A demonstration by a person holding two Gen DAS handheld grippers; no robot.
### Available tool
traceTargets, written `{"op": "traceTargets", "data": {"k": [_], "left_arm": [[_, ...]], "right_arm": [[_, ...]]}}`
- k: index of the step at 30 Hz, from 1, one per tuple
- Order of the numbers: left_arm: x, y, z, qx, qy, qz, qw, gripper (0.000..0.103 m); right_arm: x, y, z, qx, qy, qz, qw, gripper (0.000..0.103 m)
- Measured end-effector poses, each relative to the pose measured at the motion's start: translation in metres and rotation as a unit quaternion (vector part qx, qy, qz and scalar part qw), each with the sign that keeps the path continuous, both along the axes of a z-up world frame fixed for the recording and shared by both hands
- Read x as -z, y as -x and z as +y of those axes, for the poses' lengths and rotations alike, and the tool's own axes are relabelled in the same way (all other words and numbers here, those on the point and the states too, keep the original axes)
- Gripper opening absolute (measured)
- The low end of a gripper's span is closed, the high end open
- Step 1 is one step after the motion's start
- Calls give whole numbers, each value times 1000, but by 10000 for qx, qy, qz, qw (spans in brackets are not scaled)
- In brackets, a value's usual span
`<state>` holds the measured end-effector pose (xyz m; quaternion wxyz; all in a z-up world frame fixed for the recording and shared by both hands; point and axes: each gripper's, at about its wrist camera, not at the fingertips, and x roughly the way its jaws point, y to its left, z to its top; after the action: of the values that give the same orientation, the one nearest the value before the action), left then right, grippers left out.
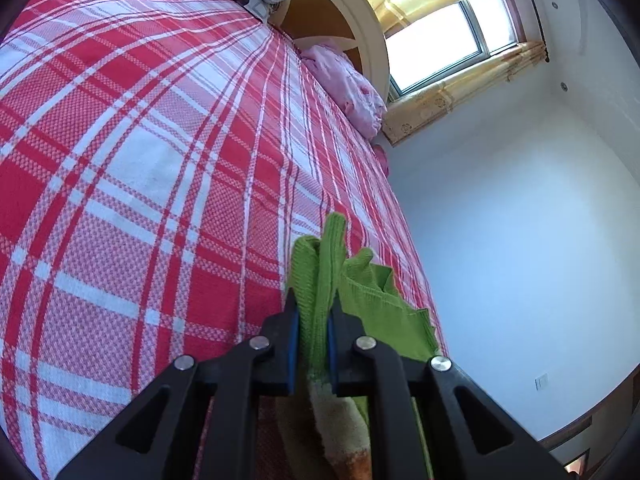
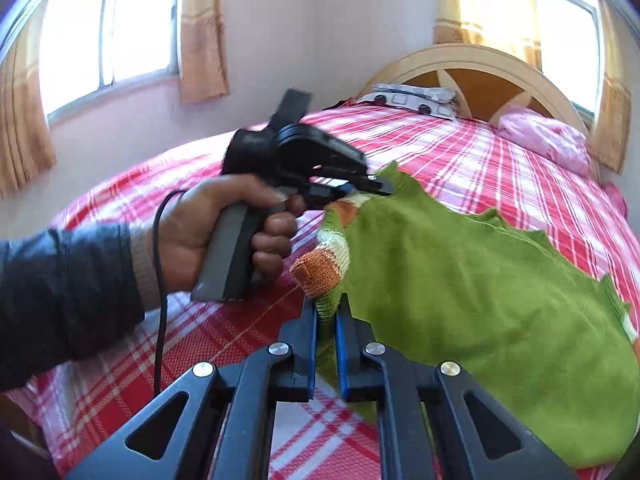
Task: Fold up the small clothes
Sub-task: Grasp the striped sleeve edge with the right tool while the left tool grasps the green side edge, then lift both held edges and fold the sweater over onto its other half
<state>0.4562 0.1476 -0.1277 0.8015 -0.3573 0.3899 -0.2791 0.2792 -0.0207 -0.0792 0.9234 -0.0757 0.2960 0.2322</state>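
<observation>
Right wrist view: both tongs, left (image 2: pixel 374 188) and right (image 2: pixel 326 312), pinch green garment (image 2: pixel 460 280) aloft.

Green garment (image 2: pixel 480 300) cut off at frame edge

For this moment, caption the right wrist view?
Both hand-held grippers, right and left, pinch a green knit garment above the plaid bedspread.

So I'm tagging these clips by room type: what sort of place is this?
A home bedroom, most likely. A bed with a red plaid cover and a curved wooden headboard, a pink pillow at its head, and curtained windows all point to it.
</observation>
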Motion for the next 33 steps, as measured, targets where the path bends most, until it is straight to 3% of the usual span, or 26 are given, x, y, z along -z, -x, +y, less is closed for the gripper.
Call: {"op": "traceTargets", "data": {"k": [5, 15, 23, 33], "left_arm": [[-23, 1, -14, -1, 171, -87, 9998, 12], [-60, -6, -65, 209, -5, -338, 9992, 12], [-80, -6, -110, 424, -79, -410, 9982, 12], [-97, -5, -167, 718, -245, -490, 9959, 12]], "right_arm": [[-12, 1, -33, 224, -376, -17, 9990, 7], [-22, 8, -86, 482, -1025, 57, 9935, 7], [-28, 12, -140, 644, -1816, 282, 9809, 6], [-33, 26, -194, 933, -2062, 270, 9737, 6]]}}
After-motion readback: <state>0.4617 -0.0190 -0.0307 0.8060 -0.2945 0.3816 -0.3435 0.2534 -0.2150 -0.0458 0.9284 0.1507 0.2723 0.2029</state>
